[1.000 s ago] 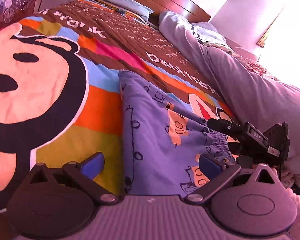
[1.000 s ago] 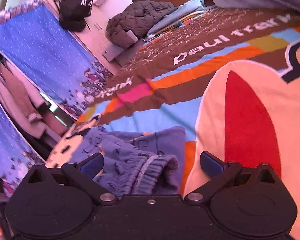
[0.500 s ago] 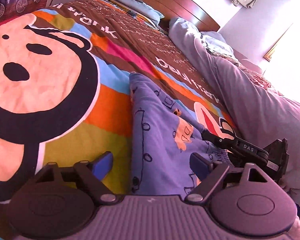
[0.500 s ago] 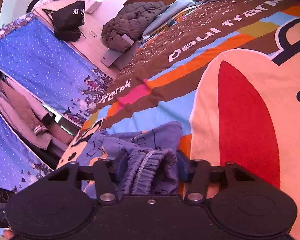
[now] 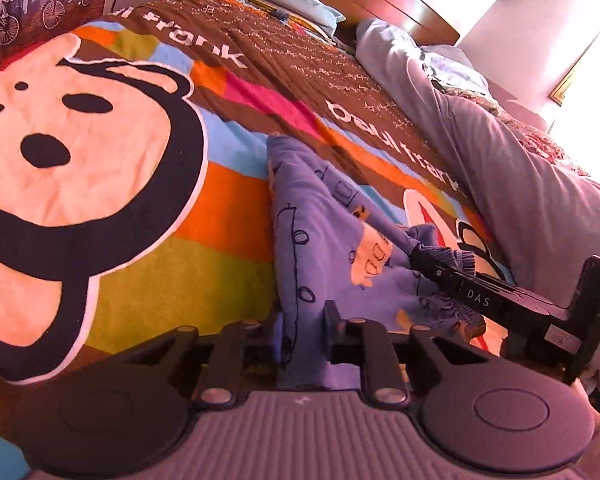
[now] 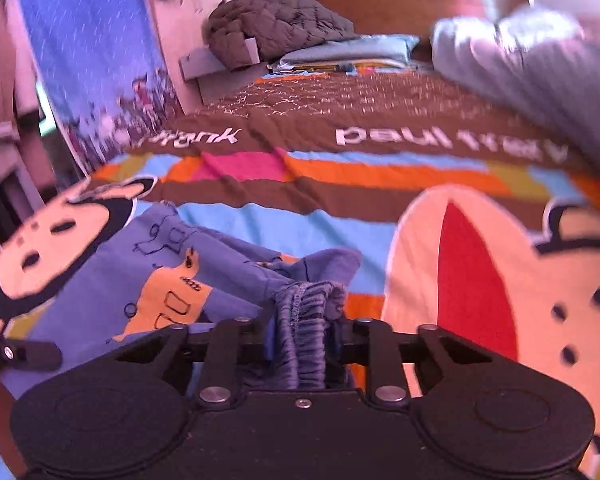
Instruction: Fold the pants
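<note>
Now blue car-print pants (image 5: 320,240) hang pinched, waistband bunched.

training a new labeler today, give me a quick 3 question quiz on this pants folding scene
1. True or false: the left gripper is shut on the blue pants.
2. Which part of the pants does the right gripper pinch? A) the gathered elastic waistband B) a pocket C) nothing
3. Fill in: the pants lie on a colourful ___ printed with a monkey face.

Key: 1 true; 2 A; 3 bedspread
</note>
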Demonstrator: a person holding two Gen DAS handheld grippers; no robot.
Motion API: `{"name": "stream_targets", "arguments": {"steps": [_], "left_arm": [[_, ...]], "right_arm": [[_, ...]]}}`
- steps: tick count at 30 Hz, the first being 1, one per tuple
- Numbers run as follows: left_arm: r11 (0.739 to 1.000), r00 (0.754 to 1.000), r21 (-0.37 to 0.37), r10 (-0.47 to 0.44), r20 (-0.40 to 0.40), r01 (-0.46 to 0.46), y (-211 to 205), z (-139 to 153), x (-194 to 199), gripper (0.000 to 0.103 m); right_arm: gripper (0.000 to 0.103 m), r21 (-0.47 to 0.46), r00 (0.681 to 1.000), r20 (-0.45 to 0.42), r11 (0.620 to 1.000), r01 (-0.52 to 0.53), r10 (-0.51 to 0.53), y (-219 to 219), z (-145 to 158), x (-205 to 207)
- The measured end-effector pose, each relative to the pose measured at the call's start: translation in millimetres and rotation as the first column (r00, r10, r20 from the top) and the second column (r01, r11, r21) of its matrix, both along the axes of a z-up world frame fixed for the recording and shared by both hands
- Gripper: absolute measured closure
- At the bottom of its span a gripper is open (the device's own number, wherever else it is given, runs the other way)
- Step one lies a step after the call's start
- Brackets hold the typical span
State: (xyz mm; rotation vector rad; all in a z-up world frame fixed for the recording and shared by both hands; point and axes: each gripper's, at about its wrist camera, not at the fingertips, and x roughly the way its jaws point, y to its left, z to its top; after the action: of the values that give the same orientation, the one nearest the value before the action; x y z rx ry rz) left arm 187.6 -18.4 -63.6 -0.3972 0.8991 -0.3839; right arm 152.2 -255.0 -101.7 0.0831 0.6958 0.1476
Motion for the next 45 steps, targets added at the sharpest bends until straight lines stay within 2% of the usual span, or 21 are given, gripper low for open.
{"name": "stream_targets", "arguments": {"steps": [6,11,15,21,26,28,30,34,36,42,44,45], "left_arm": [[1.0,0.999,0.015,-0.009,0.043,0.008,5,15,-13,0.085],[0.997,0.988,0.078,-0.028,0.151,0.017,5,37,-28,0.085],[0.997,0.977,0.075,-0.023,0.211,0.007,18,51,-34,0.085],[0.995,0.966,0.038,0.076,0.246,-0.088,66,62,-36,0.085],[0.98,0.947,0.031,0.179,0.265,-0.194,118,63,-43,0.085],[0.97,0.941,0.033,0.226,0.253,-0.241,136,59,-44,0.085],[0.957,0.938,0.031,0.277,0.21,-0.29,152,54,-42,0.085],[0.947,0.946,0.006,0.322,0.044,-0.323,176,33,-32,0.085],[0.945,0.945,0.003,0.326,0.001,-0.326,181,24,-30,0.084],[0.952,0.952,0.022,0.305,0.011,-0.305,182,15,-31,0.081],[0.951,0.952,0.031,0.307,0.011,-0.307,181,14,-31,0.078],[0.95,0.951,0.031,0.31,0.01,-0.31,180,14,-31,0.076]], "right_arm": [[0.084,-0.074,0.998,0.064,0.997,0.023,-0.019,26,31,-16],[0.085,-0.145,0.994,0.106,0.989,-0.015,0.03,48,57,-27],[0.085,-0.174,0.988,0.125,0.983,-0.063,0.086,67,71,-28],[0.085,-0.165,0.972,0.183,0.979,-0.119,0.149,101,92,-18],[0.085,-0.149,0.947,0.244,0.973,-0.175,0.208,137,100,-11],[0.085,-0.12,0.943,0.254,0.974,-0.192,0.217,151,98,-7],[0.085,-0.096,0.942,0.253,0.975,-0.202,0.22,165,92,-2],[0.085,-0.071,0.953,0.186,0.971,-0.23,0.24,188,68,11],[0.084,-0.091,0.962,0.139,0.97,-0.226,0.237,197,53,16],[0.078,-0.048,0.978,0.068,0.98,-0.195,0.198,190,29,21],[0.073,-0.053,0.979,0.062,0.98,-0.193,0.196,189,24,20],[0.066,-0.056,0.98,0.056,0.981,-0.187,0.19,190,23,21]]}}
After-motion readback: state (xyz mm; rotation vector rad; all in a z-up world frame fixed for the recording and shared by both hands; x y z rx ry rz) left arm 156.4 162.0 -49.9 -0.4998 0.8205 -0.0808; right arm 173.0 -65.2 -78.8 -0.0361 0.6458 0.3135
